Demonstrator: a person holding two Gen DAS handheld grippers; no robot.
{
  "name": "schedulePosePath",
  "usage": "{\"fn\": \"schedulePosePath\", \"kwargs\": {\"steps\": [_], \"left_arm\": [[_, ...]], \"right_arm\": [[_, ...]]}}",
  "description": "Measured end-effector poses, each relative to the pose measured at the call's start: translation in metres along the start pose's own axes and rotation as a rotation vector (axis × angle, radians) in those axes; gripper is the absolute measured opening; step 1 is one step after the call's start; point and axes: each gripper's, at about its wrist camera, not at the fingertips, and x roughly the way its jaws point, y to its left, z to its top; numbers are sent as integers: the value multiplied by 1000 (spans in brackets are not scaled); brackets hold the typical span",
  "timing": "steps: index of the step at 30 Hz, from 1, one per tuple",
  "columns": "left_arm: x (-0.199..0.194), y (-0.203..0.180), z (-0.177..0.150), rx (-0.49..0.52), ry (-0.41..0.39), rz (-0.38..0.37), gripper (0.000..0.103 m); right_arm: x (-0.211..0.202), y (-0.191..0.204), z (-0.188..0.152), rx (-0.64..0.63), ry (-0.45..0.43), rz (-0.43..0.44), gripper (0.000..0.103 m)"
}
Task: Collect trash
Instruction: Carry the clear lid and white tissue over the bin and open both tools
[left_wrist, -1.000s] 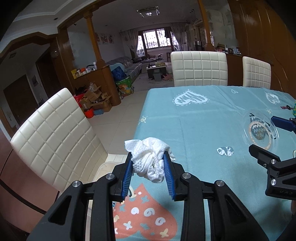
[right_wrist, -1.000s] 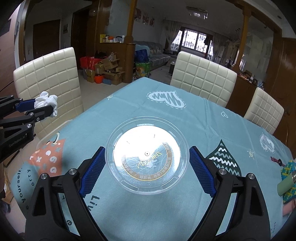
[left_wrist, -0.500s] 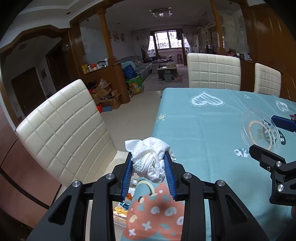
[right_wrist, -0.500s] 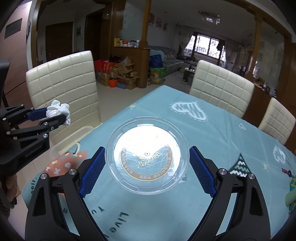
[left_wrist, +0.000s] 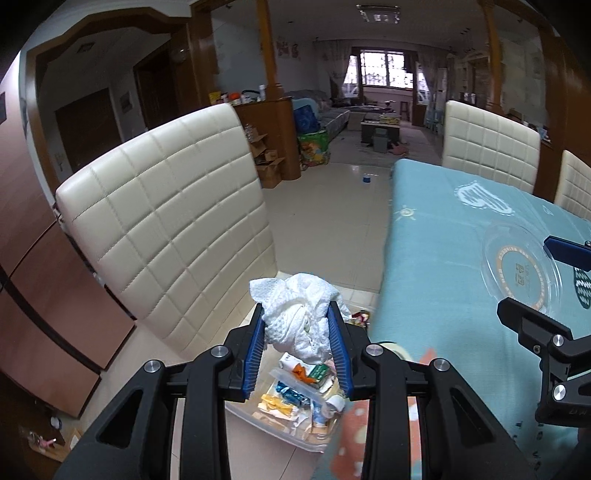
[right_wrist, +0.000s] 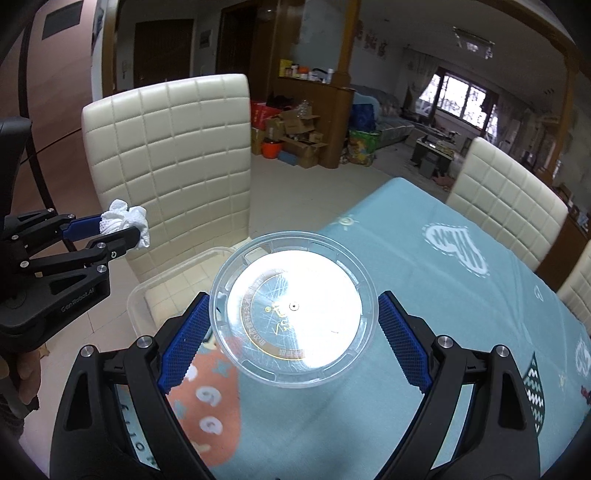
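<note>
Left wrist view: crumpled tissue (left_wrist: 301, 317) clamped between left gripper (left_wrist: 297, 349) jaws; right gripper (right_wrist: 291, 338) clamps clear lid (right_wrist: 293, 310).

The side of the left gripper (right_wrist: 123, 236) carries the embossed brand "GenRobot.AI", the blue tablecloth (right_wrist: 424, 280) shows the letters "LIV" near its bottom edge, and the clear plastic lid (right_wrist: 293, 310) has a gold ring of print too small to read.
</note>
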Motion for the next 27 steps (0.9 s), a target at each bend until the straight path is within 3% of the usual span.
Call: {"fn": "schedulePosePath", "kwargs": {"steps": [7,19,21,23,25,27], "left_arm": [[16,25,-3,-34,24,24,33],[33,37,7,-40,29,35,34],[35,38,9,-41,31,12,41],[36,38,9,-41,32,7,62],[34,39,8,-49,9,30,74],[33,39,7,-41,-6,63,78]], "right_arm": [[19,16,20,-20,2,26,89],[48,26,37,-31,24,46,89],[51,26,38,-26,25,48,89],[52,25,38,-24,29,52,89],[55,25,38,-25,35,51,89],[57,24,37,-24,41,53,89]]}}
